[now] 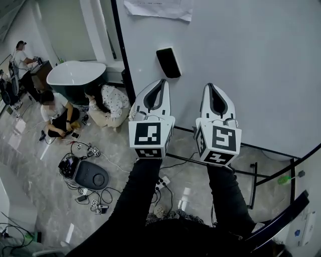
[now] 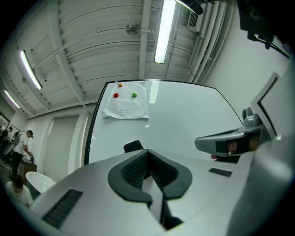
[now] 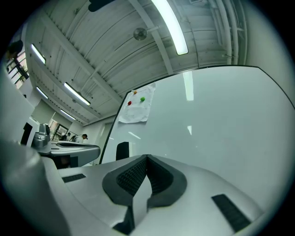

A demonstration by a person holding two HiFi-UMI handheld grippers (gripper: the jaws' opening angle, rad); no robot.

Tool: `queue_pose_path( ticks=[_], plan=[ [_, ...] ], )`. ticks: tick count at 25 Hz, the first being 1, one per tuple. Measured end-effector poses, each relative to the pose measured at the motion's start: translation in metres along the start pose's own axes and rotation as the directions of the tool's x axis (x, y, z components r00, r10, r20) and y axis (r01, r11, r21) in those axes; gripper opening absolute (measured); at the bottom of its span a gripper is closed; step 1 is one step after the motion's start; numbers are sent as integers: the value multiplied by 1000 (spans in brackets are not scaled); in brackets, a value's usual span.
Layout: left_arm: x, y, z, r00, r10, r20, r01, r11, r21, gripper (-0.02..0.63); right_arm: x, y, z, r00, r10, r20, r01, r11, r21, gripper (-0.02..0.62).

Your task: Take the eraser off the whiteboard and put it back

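Note:
The black eraser (image 1: 169, 62) sticks to the whiteboard (image 1: 251, 60), up and to the left of both grippers. My left gripper (image 1: 161, 82) is shut with nothing in it, its tips just below and slightly left of the eraser, apart from it. To its right my right gripper (image 1: 209, 86) is shut and empty too, in front of bare board. In the left gripper view the eraser (image 2: 133, 146) shows just past the closed left gripper (image 2: 146, 151). The right gripper view has the eraser (image 3: 122, 150) left of the closed right gripper (image 3: 147, 157).
A paper sheet (image 1: 159, 8) is pinned at the board's top. The board's black stand (image 1: 261, 175) runs along the floor. At the left are a dark bathtub (image 1: 76, 80), people sitting on the floor (image 1: 108, 103), cables and a round black device (image 1: 93, 175).

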State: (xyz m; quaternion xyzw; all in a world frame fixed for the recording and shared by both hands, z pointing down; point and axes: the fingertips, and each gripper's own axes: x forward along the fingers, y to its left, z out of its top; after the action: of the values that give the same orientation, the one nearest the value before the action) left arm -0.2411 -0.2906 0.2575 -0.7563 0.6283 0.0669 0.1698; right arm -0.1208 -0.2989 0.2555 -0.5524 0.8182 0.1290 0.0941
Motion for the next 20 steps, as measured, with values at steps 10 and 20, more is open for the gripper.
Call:
queue_pose_path(
  ticks=[10, 20],
  plan=[
    [-6, -7, 4, 1000, 23, -4, -23, 1000, 11, 6, -6, 1, 3, 998, 57, 7, -57, 998, -7, 8],
    [-11, 3, 7, 999, 52, -9, -52, 999, 15, 6, -4, 8, 2, 996, 84, -3, -84, 996, -29, 8]
  ],
)
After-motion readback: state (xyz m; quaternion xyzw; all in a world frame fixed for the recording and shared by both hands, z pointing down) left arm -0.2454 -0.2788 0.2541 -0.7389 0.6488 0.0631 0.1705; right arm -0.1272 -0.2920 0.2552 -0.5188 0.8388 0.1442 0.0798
